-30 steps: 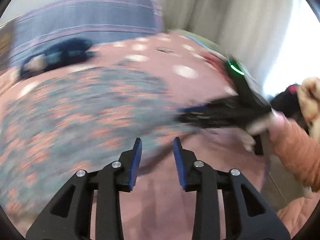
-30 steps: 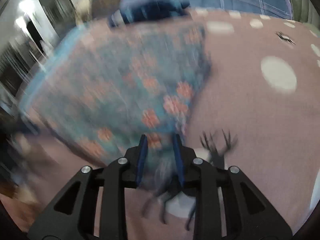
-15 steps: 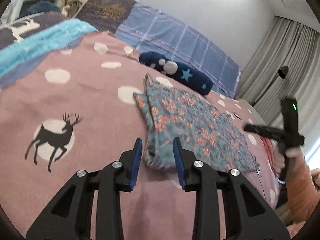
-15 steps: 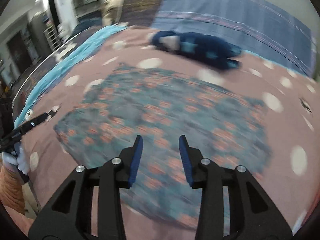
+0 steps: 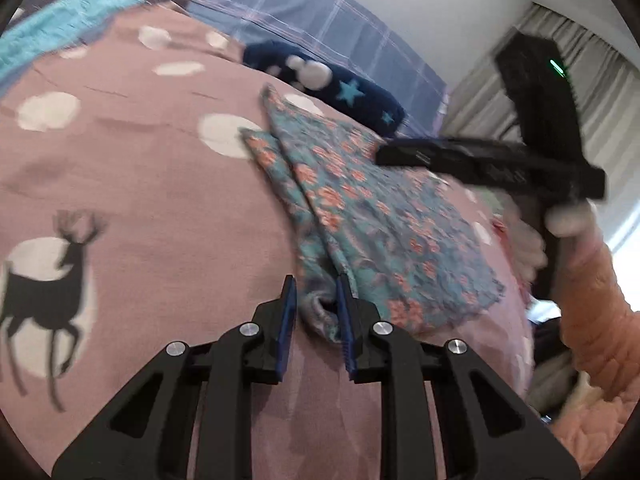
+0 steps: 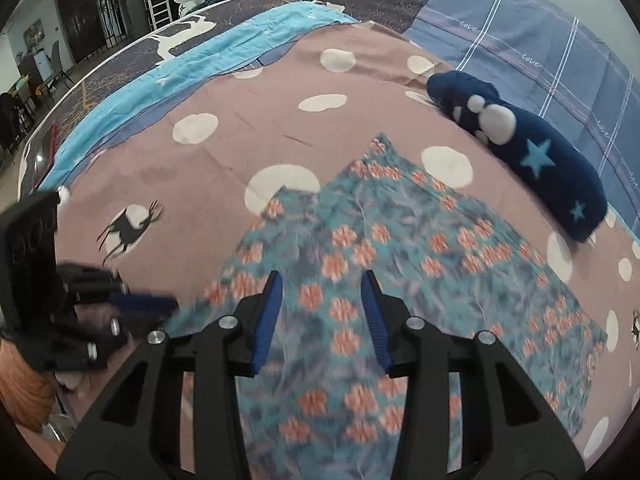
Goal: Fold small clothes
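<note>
A teal garment with orange flowers (image 5: 380,208) lies folded flat on the pink bedspread (image 5: 140,200). My left gripper (image 5: 316,292) sits low at its near corner. The jaws are closing with the bunched corner between them, and a sliver of gap shows beside the left pad. In the right wrist view the same garment (image 6: 400,260) fills the middle, and the left gripper (image 6: 168,304) shows blurred at its left edge. My right gripper (image 6: 320,292) hovers above the cloth, its jaws opening with nothing between them. It also appears as a black shape (image 5: 384,156) over the garment's far side.
A navy plush roll with stars (image 6: 540,160) lies behind the garment, before a blue plaid pillow (image 6: 540,40). A turquoise blanket band (image 6: 200,60) runs along the bed's left side, with the room floor beyond. A person's orange sleeve (image 5: 600,340) is at right.
The left gripper came down to the garment's near corner and its jaws narrowed around it. The right gripper let go of the cloth edge, widened and swung over the garment's middle.
</note>
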`<move>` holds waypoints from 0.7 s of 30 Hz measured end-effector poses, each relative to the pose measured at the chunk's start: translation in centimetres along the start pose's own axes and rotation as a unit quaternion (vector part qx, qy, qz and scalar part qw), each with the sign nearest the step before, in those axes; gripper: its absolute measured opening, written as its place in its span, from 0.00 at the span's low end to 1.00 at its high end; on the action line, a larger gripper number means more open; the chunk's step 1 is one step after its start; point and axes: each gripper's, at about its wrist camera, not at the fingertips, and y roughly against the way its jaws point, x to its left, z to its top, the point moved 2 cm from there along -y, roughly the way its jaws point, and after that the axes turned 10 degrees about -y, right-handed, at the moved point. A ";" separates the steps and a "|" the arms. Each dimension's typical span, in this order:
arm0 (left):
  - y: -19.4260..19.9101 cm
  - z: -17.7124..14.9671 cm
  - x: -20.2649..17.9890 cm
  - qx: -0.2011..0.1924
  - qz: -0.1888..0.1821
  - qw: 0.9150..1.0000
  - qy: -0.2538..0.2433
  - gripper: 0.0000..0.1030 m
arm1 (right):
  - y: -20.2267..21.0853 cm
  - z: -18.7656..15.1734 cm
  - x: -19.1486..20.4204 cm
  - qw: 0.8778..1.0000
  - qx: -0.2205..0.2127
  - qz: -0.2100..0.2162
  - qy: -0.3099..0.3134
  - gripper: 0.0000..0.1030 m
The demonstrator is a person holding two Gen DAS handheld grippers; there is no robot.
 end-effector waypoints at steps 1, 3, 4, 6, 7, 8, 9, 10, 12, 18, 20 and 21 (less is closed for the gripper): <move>-0.1 -0.1 -0.1 0.001 -0.009 1.000 -0.003 0.24 | -0.6 0.5 0.2 1.000 0.004 0.002 -0.002 0.40; -0.3 -0.2 0.0 0.002 -0.023 1.000 0.000 0.27 | -1.5 1.2 0.8 1.000 0.010 0.005 -0.001 0.41; -0.3 -0.2 0.2 0.003 -0.032 0.999 0.006 0.27 | -2.1 1.7 1.2 1.000 0.014 0.007 0.003 0.41; -0.5 -0.3 0.5 0.004 -0.042 0.999 0.016 0.27 | -3.2 2.6 1.9 1.000 0.020 0.009 0.007 0.41; -0.5 -0.3 0.6 0.004 -0.045 0.999 0.018 0.27 | -3.8 3.1 2.3 1.000 0.023 0.010 0.011 0.41; -0.5 -0.3 0.6 0.004 -0.046 0.999 0.019 0.27 | -4.4 3.7 2.9 0.999 0.025 0.009 0.018 0.42; -0.5 -0.3 0.6 0.004 -0.045 0.999 0.019 0.27 | -4.8 4.0 3.3 0.999 0.026 0.008 0.023 0.42; -0.4 -0.3 0.5 0.005 -0.043 0.999 0.017 0.27 | -5.3 4.4 3.9 0.999 0.028 0.004 0.034 0.42; -0.3 -0.3 0.3 0.005 -0.036 0.999 0.014 0.24 | -6.4 4.9 5.1 0.998 0.034 -0.001 0.053 0.43; 0.1 -0.5 -0.1 0.001 -0.021 1.000 0.011 0.07 | -10.4 4.6 6.6 0.989 0.063 -0.087 0.102 0.04; 0.4 -0.8 -0.7 -0.001 -0.011 1.000 -0.001 0.07 | -10.3 5.2 6.1 0.994 0.050 -0.071 0.070 0.02; 0.5 -1.0 -0.9 0.002 -0.010 1.000 -0.006 0.07 | -10.1 5.8 5.7 0.996 0.036 -0.058 0.050 0.02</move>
